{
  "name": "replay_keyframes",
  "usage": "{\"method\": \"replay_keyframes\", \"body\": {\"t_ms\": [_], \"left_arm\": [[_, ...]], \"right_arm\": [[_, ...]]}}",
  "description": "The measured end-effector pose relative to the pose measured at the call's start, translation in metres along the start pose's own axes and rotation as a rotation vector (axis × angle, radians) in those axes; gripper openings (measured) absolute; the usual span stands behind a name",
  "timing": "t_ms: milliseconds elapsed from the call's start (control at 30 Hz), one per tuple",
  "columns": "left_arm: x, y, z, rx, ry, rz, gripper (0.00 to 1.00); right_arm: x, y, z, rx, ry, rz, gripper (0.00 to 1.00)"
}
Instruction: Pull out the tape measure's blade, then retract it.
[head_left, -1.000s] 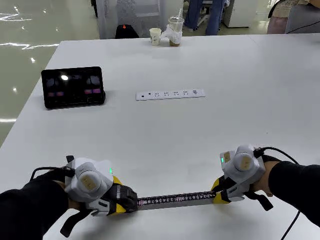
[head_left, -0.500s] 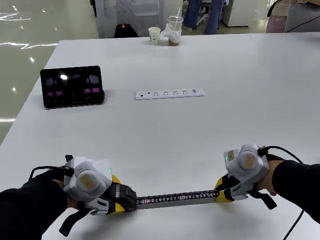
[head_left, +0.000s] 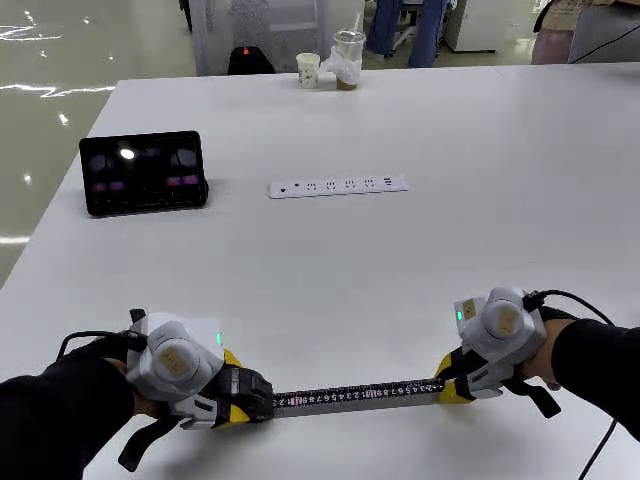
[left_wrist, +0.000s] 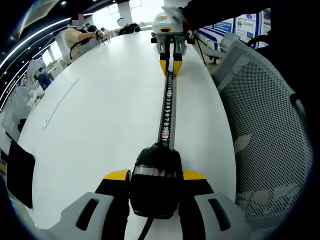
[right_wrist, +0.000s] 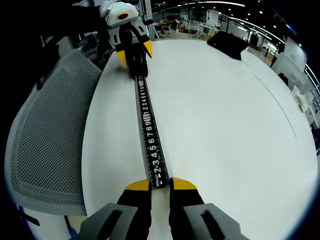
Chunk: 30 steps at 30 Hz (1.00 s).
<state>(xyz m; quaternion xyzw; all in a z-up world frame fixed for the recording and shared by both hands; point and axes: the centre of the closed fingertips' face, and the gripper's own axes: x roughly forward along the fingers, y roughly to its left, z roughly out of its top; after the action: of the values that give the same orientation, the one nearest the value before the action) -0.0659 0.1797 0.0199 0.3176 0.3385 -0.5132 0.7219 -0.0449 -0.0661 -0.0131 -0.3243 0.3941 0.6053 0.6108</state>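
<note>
The left gripper (head_left: 235, 388) is clamping its yellow-tipped jaws on the black boxy tape measure case (left_wrist: 156, 172) at the near left of the white table (head_left: 420, 250). The right gripper (right_wrist: 161, 184) is pinching the end of the dark numbered metal blade (right_wrist: 148, 125), which is lying flat between them along the near edge. Farther back, a black tablet (head_left: 143, 172) and a white power strip (head_left: 338, 186) are resting.
</note>
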Motion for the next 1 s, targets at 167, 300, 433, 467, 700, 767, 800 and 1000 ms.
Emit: {"method": "replay_keyframes", "body": {"t_ms": [167,300,433,467,700,767,800,1000], "left_arm": [[0.0000,0.0002,0.0001,0.000,0.000,0.000,0.32],[-0.0001,0.0004,0.0002,-0.003,-0.002,0.003,0.32],[0.0011,0.0006,0.0002,-0.004,-0.003,0.004,0.32],[0.0013,0.0006,0.0003,-0.004,-0.002,0.004,0.32],[0.0028,0.0013,0.0004,-0.015,0.012,0.016,0.33],[0.0038,0.0025,0.0005,-0.031,0.017,0.023,0.33],[0.0041,0.0036,0.0003,-0.045,0.019,0.025,0.33],[0.0032,0.0025,-0.0009,-0.045,0.042,0.012,0.33]], "right_arm": [[-0.0004,0.0001,0.0002,0.003,-0.001,-0.007,0.10],[-0.0001,-0.0005,0.0003,-0.002,-0.001,-0.011,0.10],[0.0003,0.0003,0.0008,-0.001,0.002,-0.014,0.11],[0.0002,0.0004,0.0007,-0.001,0.002,-0.013,0.11],[0.0019,0.0002,0.0021,-0.015,0.044,-0.011,0.12],[0.0026,-0.0007,0.0016,-0.019,0.066,-0.025,0.12],[0.0025,-0.0010,0.0009,-0.036,0.075,-0.030,0.12],[0.0018,-0.0008,0.0011,-0.045,0.080,-0.036,0.13]]}}
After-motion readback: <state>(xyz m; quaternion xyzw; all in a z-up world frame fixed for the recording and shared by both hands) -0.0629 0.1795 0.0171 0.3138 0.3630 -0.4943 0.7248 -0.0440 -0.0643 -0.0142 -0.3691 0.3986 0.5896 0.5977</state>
